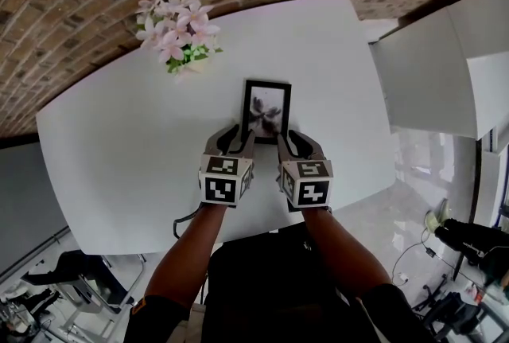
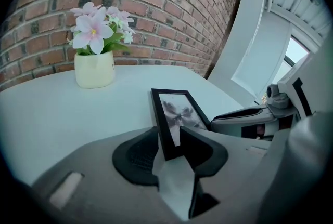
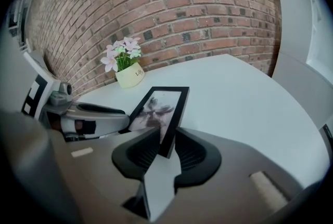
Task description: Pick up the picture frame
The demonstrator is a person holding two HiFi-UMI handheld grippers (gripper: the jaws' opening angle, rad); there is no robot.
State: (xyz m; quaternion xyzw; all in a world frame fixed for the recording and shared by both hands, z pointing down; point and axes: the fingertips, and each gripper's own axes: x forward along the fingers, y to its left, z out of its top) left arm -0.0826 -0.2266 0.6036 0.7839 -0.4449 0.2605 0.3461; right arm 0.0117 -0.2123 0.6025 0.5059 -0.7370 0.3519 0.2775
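- Both forearms reach forward side by side over the near edge of the white table (image 1: 111, 150), and both tools tip steeply down toward the tabletop.
- The left gripper (image 1: 236, 138) stands at the picture frame's near left corner, and the right gripper (image 1: 294, 144) at its near right corner. The two are just beside each other.
- The black picture frame (image 1: 266, 109) lies near the middle of the table, its long side running away from the person.
- Left gripper (image 2: 169, 140): jaws spread wide, with the frame's (image 2: 177, 114) near left corner in the gap. The pads do not press on it.
- Right gripper (image 3: 165, 140): jaws also spread, with the frame's (image 3: 158, 106) right edge standing between them. It has no grip on the frame.
- A cream pot of pink flowers (image 1: 175, 35) stands well beyond the frame to the left, close to the brick wall (image 1: 71, 7) that bounds the far edge.
- The tabletop is bare left and right of the frame.
- A white cabinet (image 1: 429, 71) sits off the table's right side.
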